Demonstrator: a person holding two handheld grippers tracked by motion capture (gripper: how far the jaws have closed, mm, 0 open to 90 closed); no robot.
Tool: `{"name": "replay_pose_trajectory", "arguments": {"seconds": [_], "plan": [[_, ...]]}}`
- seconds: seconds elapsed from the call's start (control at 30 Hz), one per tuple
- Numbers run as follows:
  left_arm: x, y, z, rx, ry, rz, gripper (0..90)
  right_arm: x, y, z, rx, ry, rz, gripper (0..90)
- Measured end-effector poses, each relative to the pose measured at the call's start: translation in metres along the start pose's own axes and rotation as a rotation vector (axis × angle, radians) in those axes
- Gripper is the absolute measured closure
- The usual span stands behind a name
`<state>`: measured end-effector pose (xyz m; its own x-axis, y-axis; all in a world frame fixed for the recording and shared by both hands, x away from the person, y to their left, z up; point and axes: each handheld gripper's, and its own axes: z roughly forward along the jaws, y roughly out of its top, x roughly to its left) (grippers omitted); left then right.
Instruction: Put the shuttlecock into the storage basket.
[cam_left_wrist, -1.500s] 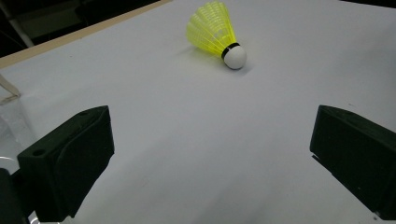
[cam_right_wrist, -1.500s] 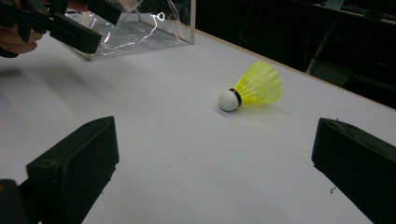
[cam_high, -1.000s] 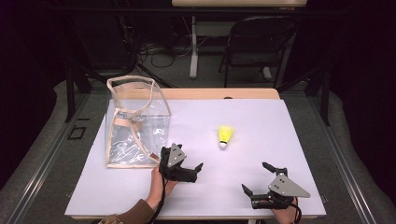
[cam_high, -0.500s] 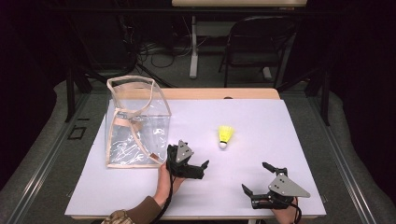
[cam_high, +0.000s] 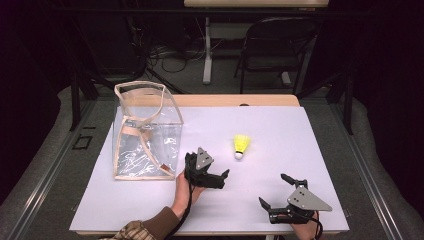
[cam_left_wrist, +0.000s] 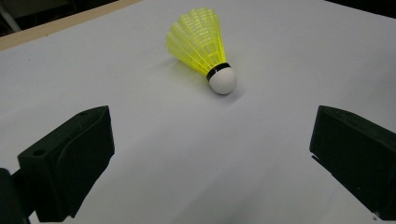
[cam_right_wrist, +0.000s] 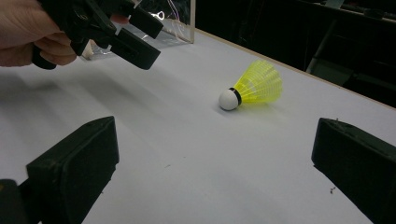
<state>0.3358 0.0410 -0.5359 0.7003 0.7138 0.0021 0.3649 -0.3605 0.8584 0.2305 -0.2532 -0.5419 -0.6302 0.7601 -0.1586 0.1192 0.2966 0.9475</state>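
Roughly at the middle of the white surface (cam_high: 300, 135) lies a yellow shuttlecock (cam_high: 241, 146) on its side, its white cork tip pointing toward the person's edge and its skirt away from it. The left gripper (cam_high: 220, 178) is held just above the surface, near the shuttlecock and on its near left; its jaws are spread wide and empty, aimed at the cork. In the left gripper view the shuttlecock (cam_left_wrist: 203, 49) sits ahead of the two black jaws, between their lines but apart from both. The right gripper (cam_high: 274, 192) is close to the near edge, well apart from the shuttlecock, with its jaws likewise spread and holding nothing; whether it rests on the surface or hangs just over it is hard to tell from above. Its own view shows the shuttlecock (cam_right_wrist: 252, 86) farther off, cork toward the left, and the left gripper (cam_right_wrist: 140, 37) in a hand (cam_right_wrist: 28, 32) at the upper left. A clear bag (cam_high: 145, 132) with tan trim stands on the left part of the surface, mouth open upward, just beside the left gripper.
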Motion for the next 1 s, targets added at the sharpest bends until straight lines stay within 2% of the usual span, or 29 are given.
{"name": "replay_pose_trajectory", "arguments": {"seconds": [0.53, 0.7, 1.0], "plan": [[-0.007, 0.012, 0.023, 0.019, -0.010, -0.027, 0.0, 0.000, 0.000, 0.000, -0.001, 0.004, 0.003, 0.1], [-0.009, 0.015, 0.029, 0.032, -0.012, -0.019, 0.0, 0.000, 0.000, 0.000, 0.000, 0.003, 0.003, 0.1], [-0.012, 0.023, 0.040, 0.046, -0.014, -0.027, 0.0, -0.001, 0.000, 0.000, 0.001, 0.004, 0.002, 0.1]]}}
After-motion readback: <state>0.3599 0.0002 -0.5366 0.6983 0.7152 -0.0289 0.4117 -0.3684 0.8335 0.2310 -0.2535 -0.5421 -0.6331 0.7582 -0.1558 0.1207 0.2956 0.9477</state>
